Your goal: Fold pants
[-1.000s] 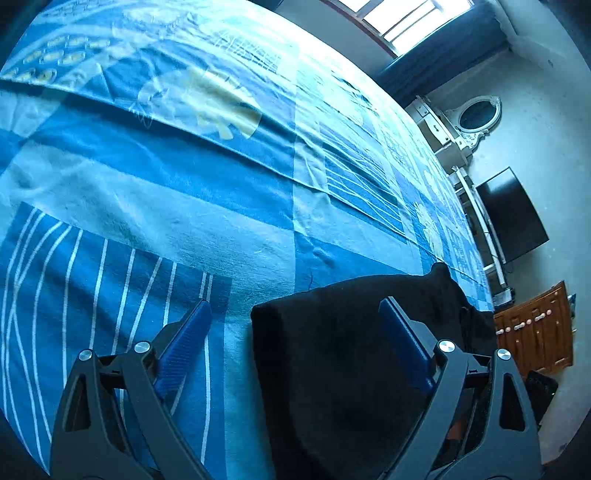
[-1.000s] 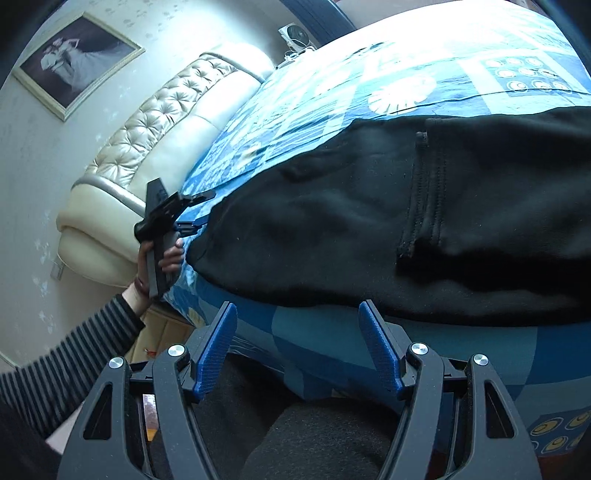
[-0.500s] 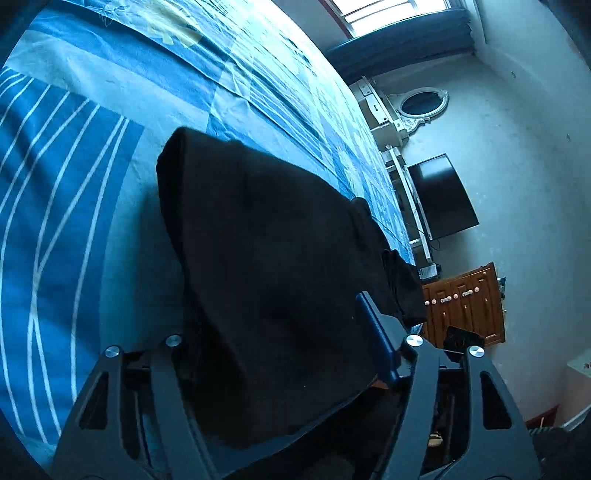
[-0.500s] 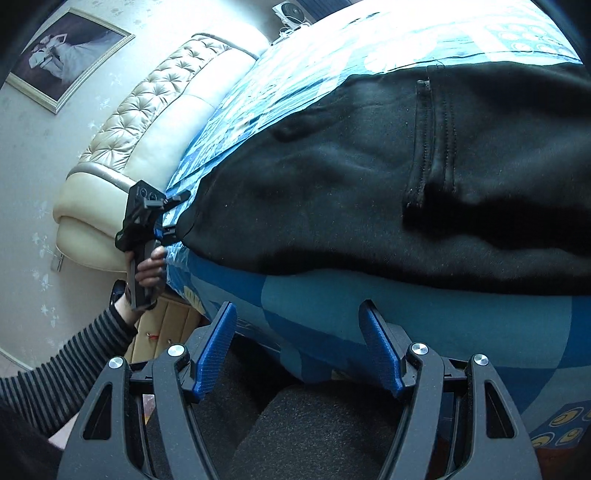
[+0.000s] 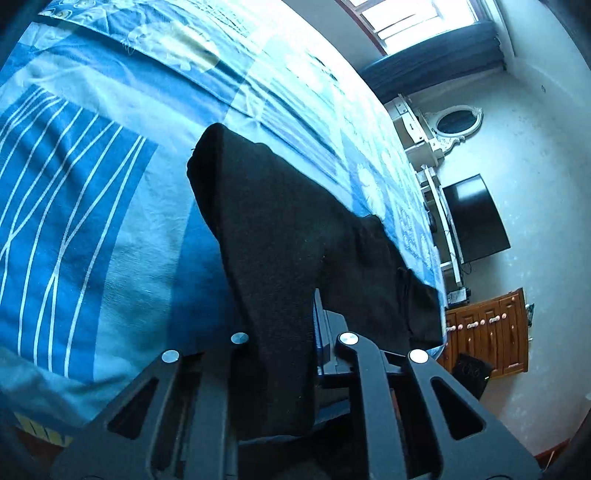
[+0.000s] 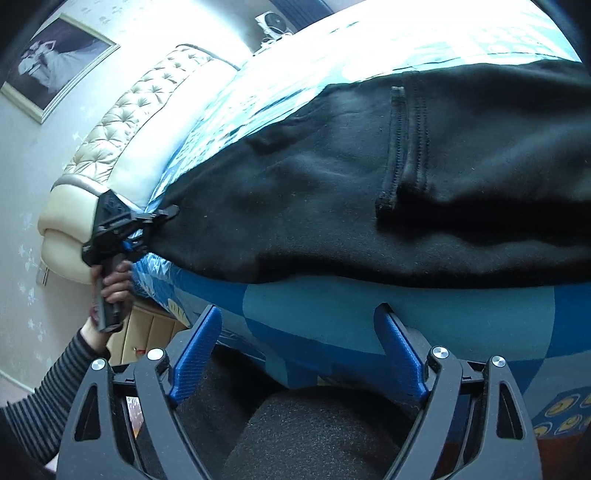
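Pants (image 6: 332, 192) lengthwise along bed edge (image 6: 369, 314)

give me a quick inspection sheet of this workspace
surface: bed with a blue patterned sheet
job's things: black pants lie along the bed's near edge, not yet folded; one end is lifted off the sheet
clutter: nothing seen on the bed besides the pants
grippers: left gripper has just closed and is shut on the pants' end; right gripper has just opened wider, nothing between its fingers, short of the pants
cables: a few by the tv, away from the bed
surroundings: tufted headboard, framed picture, oval mirror, wooden cabinet, window
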The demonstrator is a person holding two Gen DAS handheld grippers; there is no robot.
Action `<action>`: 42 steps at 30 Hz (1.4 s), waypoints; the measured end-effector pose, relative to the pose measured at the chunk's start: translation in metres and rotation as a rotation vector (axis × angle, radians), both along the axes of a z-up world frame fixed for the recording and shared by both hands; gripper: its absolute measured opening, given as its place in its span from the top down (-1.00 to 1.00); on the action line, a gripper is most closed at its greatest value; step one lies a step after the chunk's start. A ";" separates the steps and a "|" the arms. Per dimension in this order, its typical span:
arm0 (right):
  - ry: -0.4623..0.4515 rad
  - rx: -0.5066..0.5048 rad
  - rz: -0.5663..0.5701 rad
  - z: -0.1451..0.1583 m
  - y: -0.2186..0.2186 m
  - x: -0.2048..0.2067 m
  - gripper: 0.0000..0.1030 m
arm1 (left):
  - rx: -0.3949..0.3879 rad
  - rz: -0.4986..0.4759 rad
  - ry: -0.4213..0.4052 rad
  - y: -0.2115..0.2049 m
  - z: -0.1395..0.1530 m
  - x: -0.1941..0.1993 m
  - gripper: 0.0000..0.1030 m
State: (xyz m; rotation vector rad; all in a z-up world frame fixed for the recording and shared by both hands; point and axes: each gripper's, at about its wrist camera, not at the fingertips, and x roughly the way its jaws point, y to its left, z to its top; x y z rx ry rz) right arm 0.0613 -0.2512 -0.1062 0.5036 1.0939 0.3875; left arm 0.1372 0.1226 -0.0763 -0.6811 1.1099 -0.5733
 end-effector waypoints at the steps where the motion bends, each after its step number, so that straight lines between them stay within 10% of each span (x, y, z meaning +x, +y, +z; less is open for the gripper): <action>1: 0.005 -0.005 -0.005 0.001 0.000 0.000 -0.63 | 0.001 0.004 -0.001 -0.001 0.007 -0.001 0.73; 19: -0.016 -0.062 -0.091 0.027 -0.029 -0.018 -0.63 | 0.180 -0.154 -0.193 -0.158 0.151 -0.011 0.75; 42: -0.067 0.007 -0.281 0.051 -0.130 -0.081 -0.63 | 0.535 -0.414 -0.291 -0.416 0.092 -0.035 0.75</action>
